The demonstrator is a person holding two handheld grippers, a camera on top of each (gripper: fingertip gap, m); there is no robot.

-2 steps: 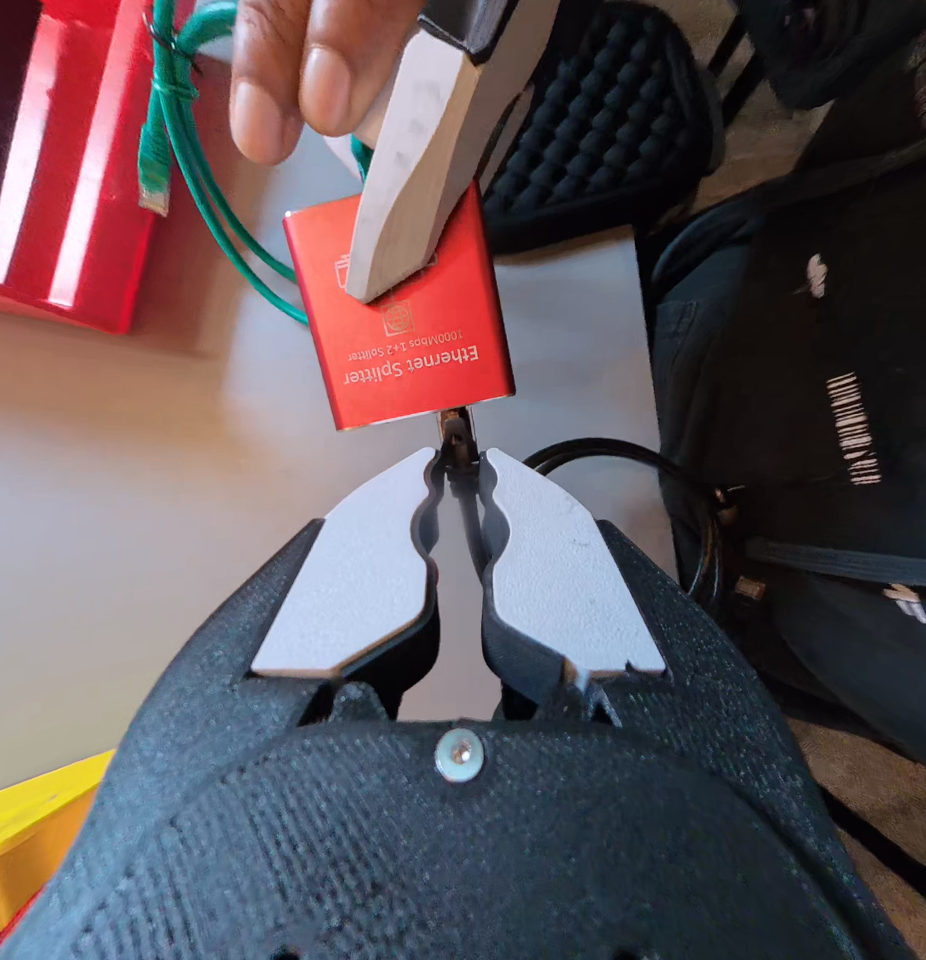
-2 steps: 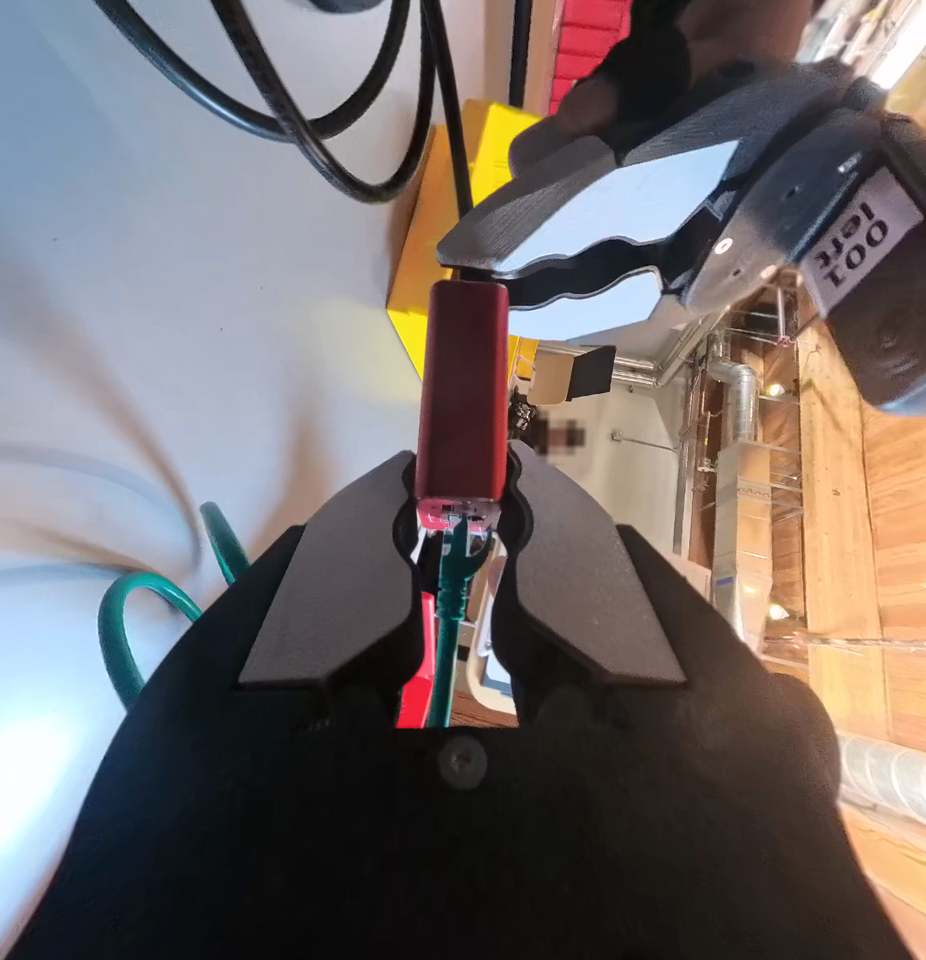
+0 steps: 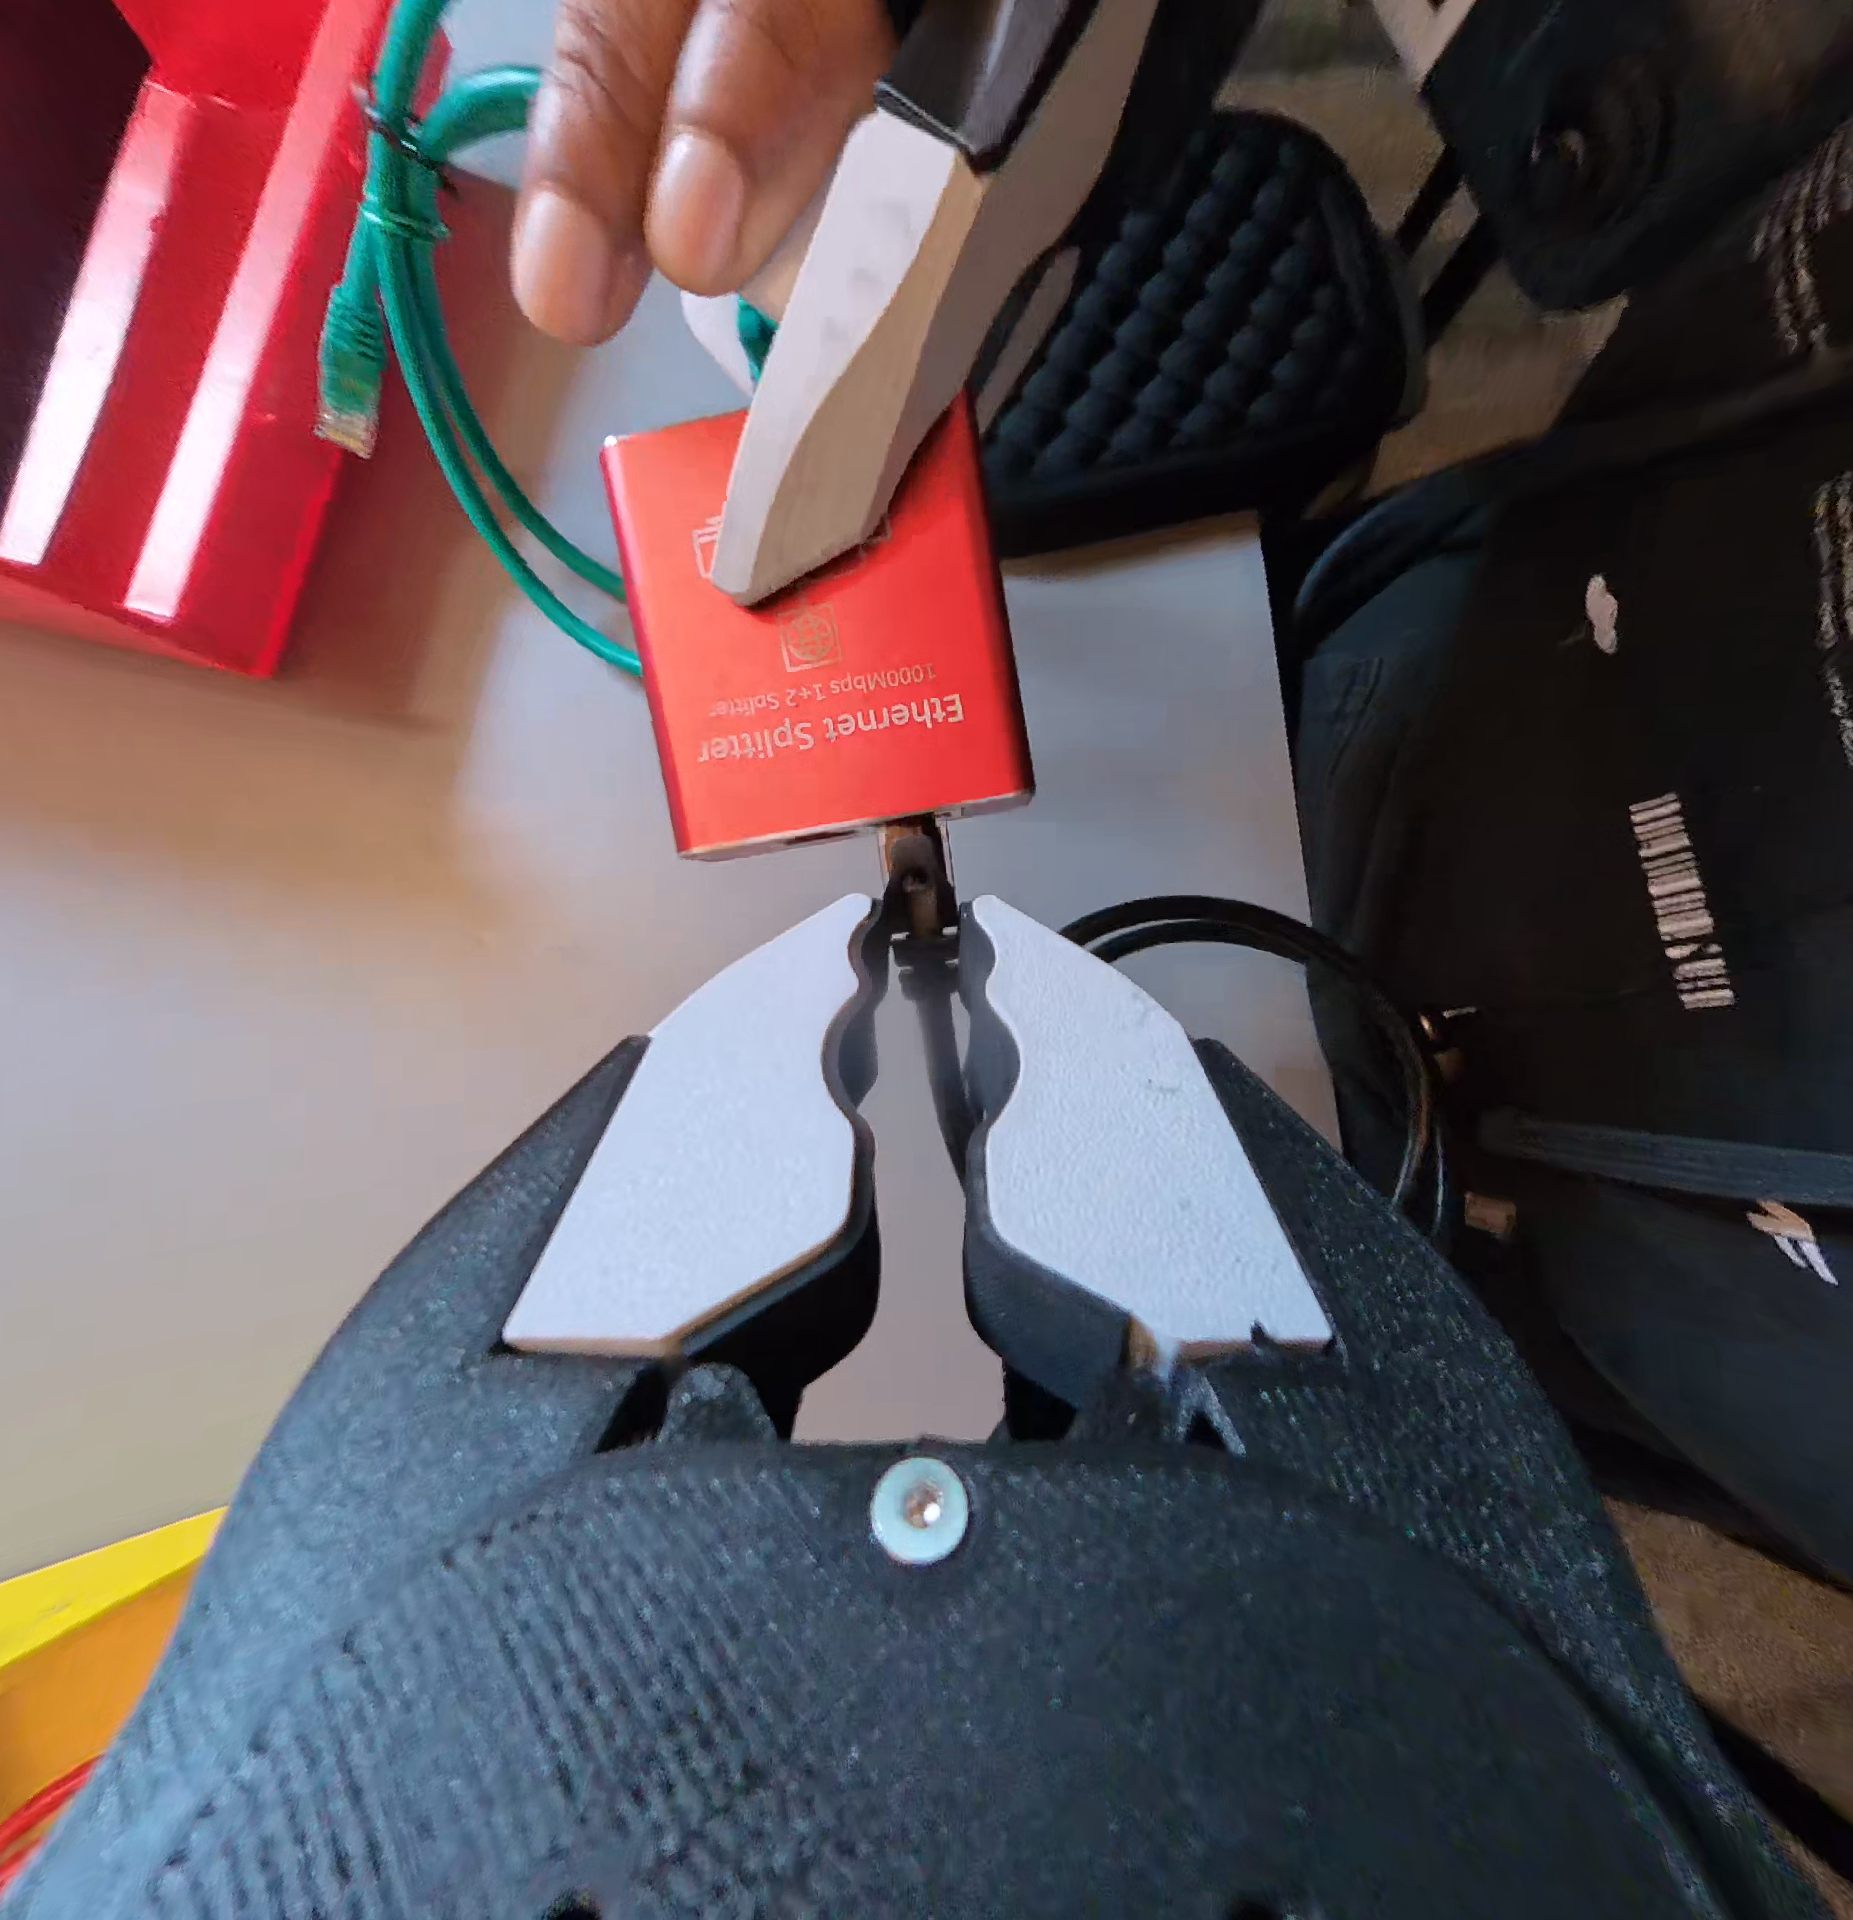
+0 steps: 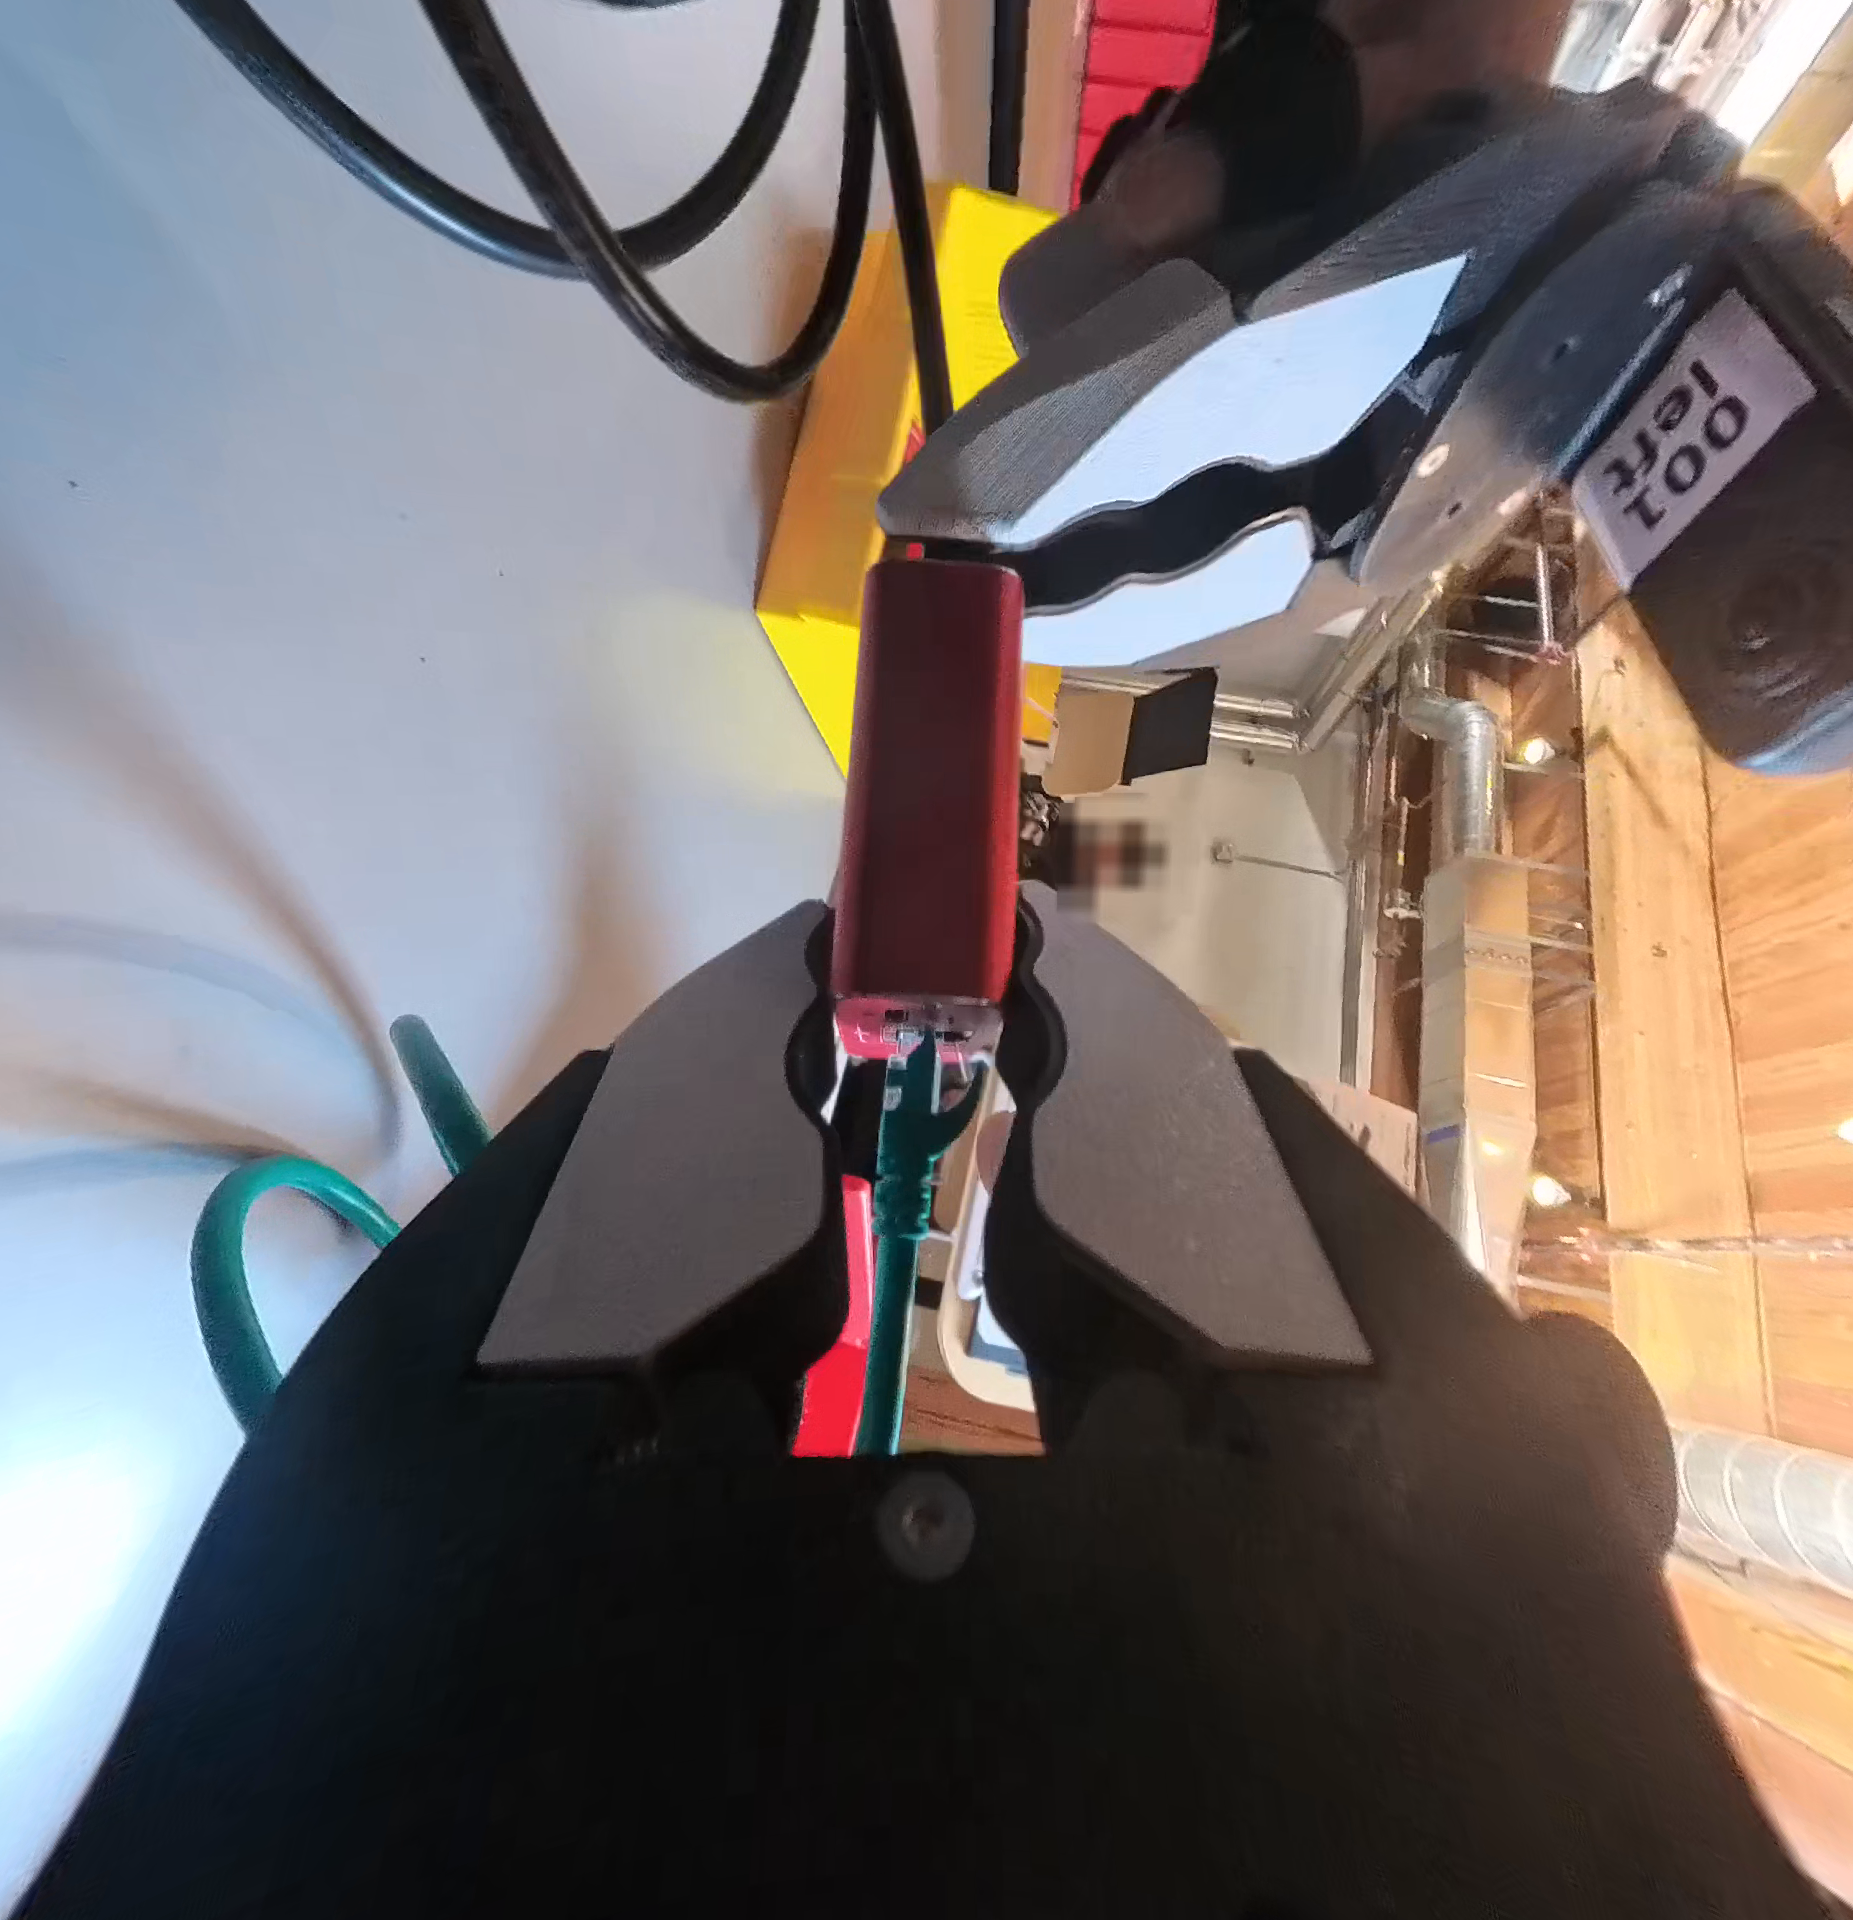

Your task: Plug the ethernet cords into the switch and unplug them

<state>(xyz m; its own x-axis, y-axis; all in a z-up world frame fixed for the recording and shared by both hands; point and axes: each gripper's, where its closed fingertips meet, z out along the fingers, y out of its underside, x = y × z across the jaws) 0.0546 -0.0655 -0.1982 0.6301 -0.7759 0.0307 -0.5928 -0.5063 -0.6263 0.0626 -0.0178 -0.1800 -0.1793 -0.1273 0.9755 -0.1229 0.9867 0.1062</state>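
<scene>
- Gripping the plug of a black cord (image 3: pixel 927 1023), the left gripper (image 3: pixel 919 914) has its grey fingers (image 3: pixel 735 1122) clamped on the connector right at their tips.
- That plug (image 3: pixel 914 868) sits at the near edge of the red switch (image 3: pixel 818 665), just beyond the left fingertips; whether it is fully seated in the port cannot be told.
- Beyond the switch in the left wrist view, one pale finger of the right gripper (image 3: pixel 839 395) lies across the switch's top face, and a person's hand (image 3: pixel 673 156) shows beside it.
- In the right wrist view the right gripper (image 4: pixel 927 977) has its dark fingers (image 4: pixel 693 1164) pressed on either side of the switch (image 4: pixel 927 790), holding it edge-on above the surface (image 4: pixel 330 623).
- A green cord (image 4: pixel 906 1143) is plugged into the switch's end between the right fingers and runs back through the gap between them.
- More of the green cord (image 3: pixel 454 457) loops left of the switch in the left wrist view, with a free plug (image 3: pixel 348 364) lying on a red bin (image 3: pixel 122 343).
- The left gripper (image 4: pixel 1161 488) meets the switch's far end in the right wrist view.
- A yellow box (image 4: pixel 880 374) stands past the switch, and black cable loops (image 4: pixel 631 239) lie on the surface to the left of it.
</scene>
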